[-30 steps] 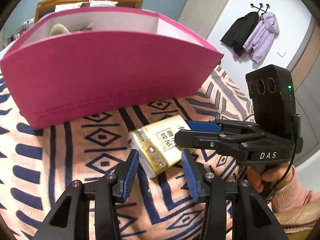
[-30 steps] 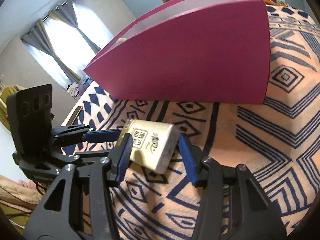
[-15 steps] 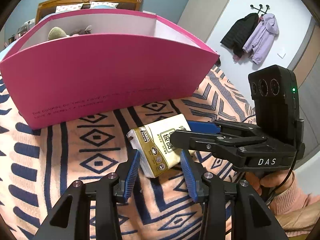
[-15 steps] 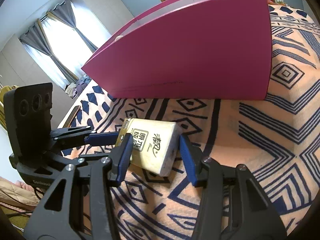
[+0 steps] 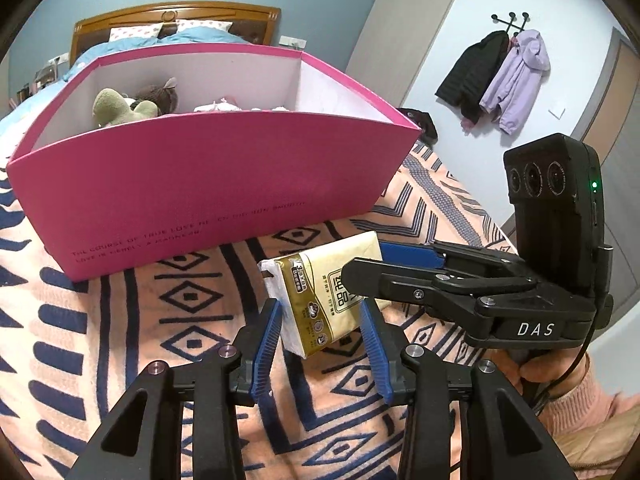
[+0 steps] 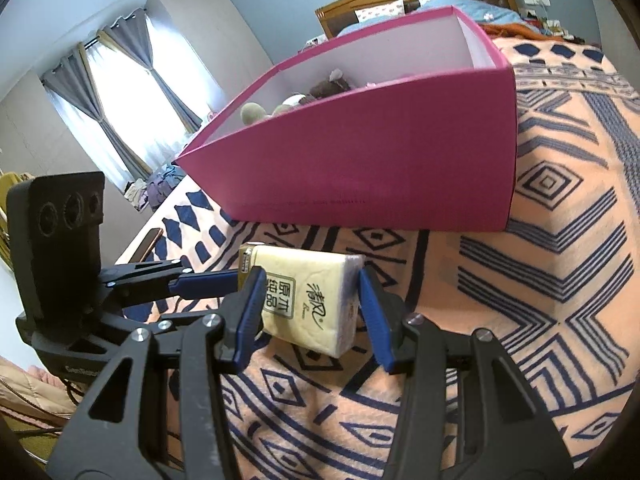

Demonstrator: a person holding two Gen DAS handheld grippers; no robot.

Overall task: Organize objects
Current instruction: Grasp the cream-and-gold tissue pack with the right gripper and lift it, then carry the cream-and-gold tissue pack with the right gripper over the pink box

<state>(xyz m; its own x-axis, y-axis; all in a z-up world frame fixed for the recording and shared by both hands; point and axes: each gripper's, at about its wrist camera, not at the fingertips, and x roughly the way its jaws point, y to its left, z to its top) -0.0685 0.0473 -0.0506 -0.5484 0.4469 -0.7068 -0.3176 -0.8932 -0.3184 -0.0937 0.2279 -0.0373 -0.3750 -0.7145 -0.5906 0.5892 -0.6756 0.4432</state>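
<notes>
The soft cream-and-gold plastic-wrapped tissue pack (image 6: 308, 300) hangs above the orange-and-navy patterned blanket (image 6: 560, 280), just short of the pink cardboard box (image 5: 200, 184). The right gripper (image 6: 310, 312) pinches it, jaws partly closed on its 2 ends. The left gripper (image 5: 322, 344) straddles its lower corner; contact there is unclear. Squashy packaging could slip or twist, or snag the box's near wall.

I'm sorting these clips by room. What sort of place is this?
A bedroom, most likely: a wooden headboard with pillows, coats on wall hooks, and a curtained window. The pink box sits on a patterned blanket.
</notes>
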